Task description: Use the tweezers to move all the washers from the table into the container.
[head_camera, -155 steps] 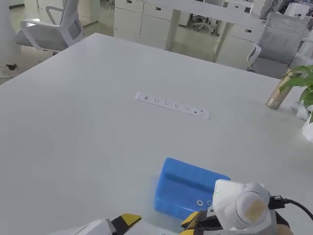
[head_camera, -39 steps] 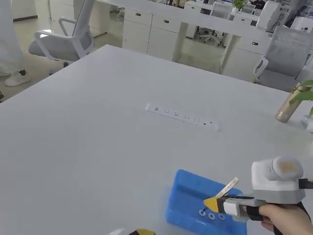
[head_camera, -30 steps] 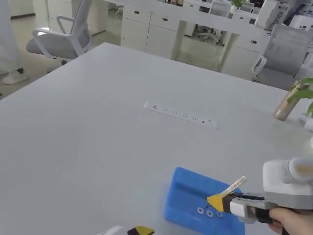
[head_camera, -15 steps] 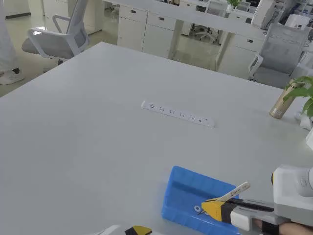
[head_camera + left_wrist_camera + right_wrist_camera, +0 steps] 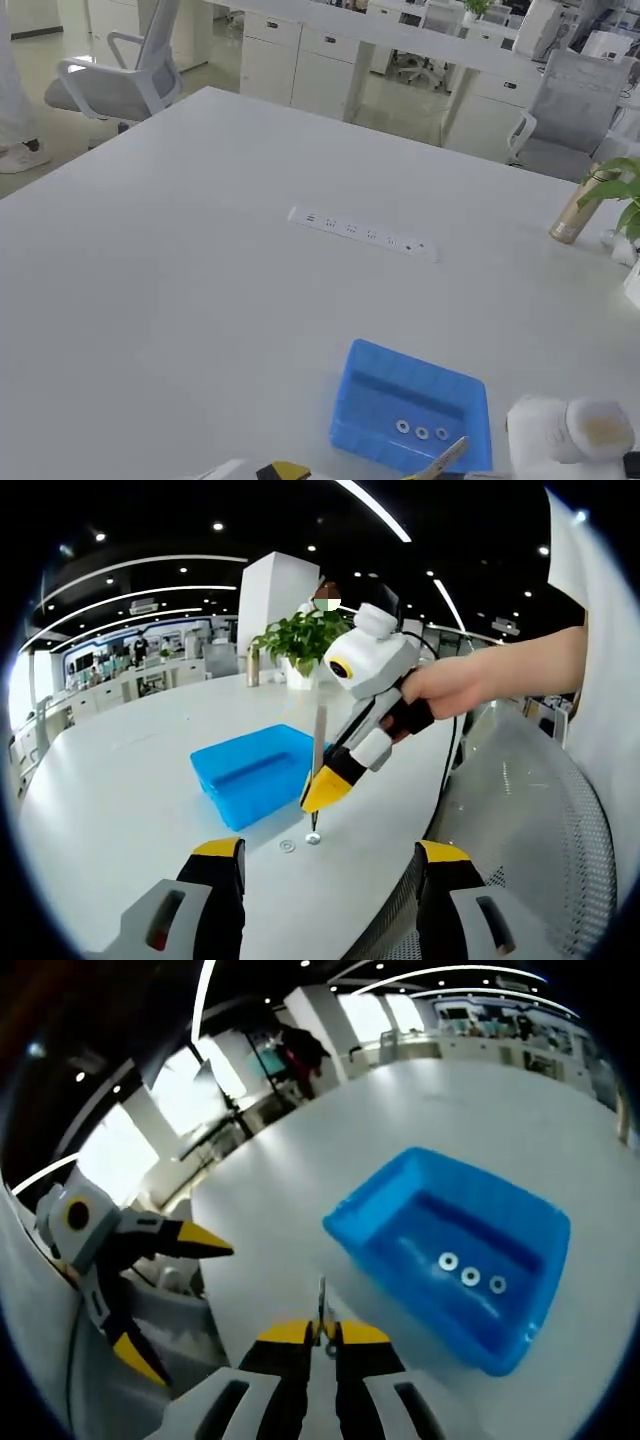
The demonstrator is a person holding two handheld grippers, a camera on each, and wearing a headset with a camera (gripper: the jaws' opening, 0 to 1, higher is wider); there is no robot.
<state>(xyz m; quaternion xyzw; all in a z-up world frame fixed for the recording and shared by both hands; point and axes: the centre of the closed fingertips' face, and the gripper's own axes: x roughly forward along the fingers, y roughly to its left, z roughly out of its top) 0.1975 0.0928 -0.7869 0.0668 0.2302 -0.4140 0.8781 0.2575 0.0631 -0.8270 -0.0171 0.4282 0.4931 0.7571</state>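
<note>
I see white power strip (image 5: 362,233) flat on desk (image 5: 180,260), mid-surface. Gold bottle (image 5: 572,212) near far right edge, green plant (image 5: 622,190) just beside. Grey office chair (image 5: 110,75) beyond far left corner.

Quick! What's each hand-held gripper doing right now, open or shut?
Left hand-held gripper: open, holding nothing.
Right hand-held gripper: shut on the tweezers.

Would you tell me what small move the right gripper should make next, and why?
Probably pinch the washer at the tweezers' tip and lift it toward the container. The right gripper holds the tweezers tip-down at that washer. A second washer lies beside it on the table, outside the container, which holds three.
</note>
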